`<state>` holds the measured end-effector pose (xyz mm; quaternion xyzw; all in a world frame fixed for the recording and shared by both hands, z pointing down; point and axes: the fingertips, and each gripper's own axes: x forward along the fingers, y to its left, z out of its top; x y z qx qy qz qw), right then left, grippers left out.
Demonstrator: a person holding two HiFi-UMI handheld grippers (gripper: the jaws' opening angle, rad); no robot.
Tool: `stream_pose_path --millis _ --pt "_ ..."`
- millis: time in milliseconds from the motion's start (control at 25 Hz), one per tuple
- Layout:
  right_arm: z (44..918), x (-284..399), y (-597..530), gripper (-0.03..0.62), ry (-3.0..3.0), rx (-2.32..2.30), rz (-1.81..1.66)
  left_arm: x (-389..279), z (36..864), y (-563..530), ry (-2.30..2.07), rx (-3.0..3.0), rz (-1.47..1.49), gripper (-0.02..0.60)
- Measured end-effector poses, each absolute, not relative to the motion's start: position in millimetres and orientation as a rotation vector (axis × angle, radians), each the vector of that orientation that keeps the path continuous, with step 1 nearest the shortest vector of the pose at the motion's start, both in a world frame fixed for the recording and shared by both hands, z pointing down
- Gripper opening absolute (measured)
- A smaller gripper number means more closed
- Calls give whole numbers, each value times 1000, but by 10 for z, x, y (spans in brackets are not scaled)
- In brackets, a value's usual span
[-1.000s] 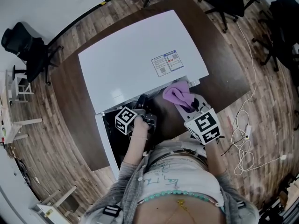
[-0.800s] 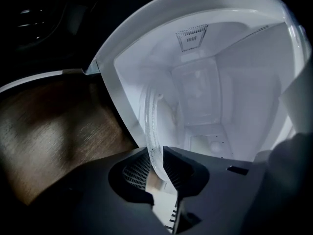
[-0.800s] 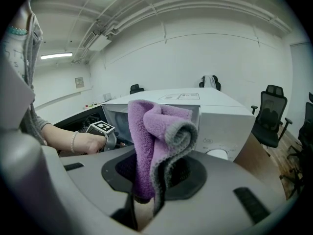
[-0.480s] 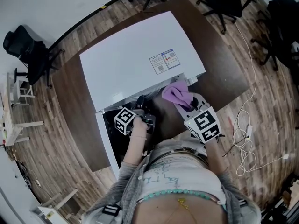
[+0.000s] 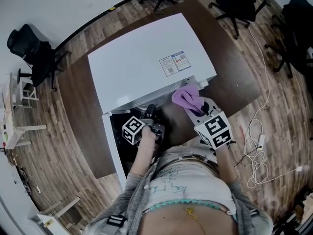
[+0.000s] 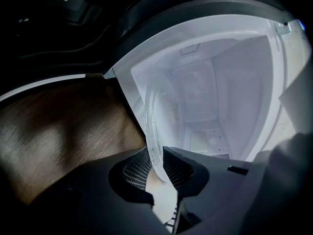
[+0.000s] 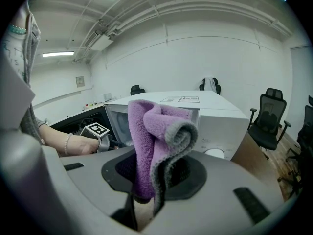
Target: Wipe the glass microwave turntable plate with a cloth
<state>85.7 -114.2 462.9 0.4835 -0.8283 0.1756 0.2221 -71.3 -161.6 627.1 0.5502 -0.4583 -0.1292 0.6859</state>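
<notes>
Glass turntable plate (image 6: pixel 152 126) sits at the mouth of the open microwave (image 5: pixel 142 58). Its rim is pinched b/w the jaws of the L gripper (image 6: pixel 157 165), and the rest arcs back toward the lit white cavity. L jaws have just been closing and now stand narrow, pads pressing on the glass edge from both sides. In the head view the L gripper (image 5: pixel 150 112) reaches into the oven opening, low over the brown table (image 5: pixel 78 97).

R gripper (image 7: pixel 154 175) is clamped on a folded purple cloth (image 7: pixel 156 136) w/ grey trim, and the bundle sticks up out of the jaws. From above, the R gripper (image 5: pixel 198 110) holds it just beside the oven's front right corner. The cloth (image 5: pixel 186 98) is apart from the plate, no contact visible.

Progress, as a judgement: early. Both tools are loaded, plate gripped and cloth in hand, but no wiping shows yet. What's left is prob. to bring the plate clear of the cavity, bring cloth and glass together and rub over the surface. Can't tell how dirty the glass is from these views.
</notes>
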Motion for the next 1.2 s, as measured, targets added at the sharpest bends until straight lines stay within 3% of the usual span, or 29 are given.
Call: stream_pose_path --millis 1200 --pt "4598 875 -1158 114 -2321 1273 404 -686 6218 -1171 -1025 1253 -344 71"
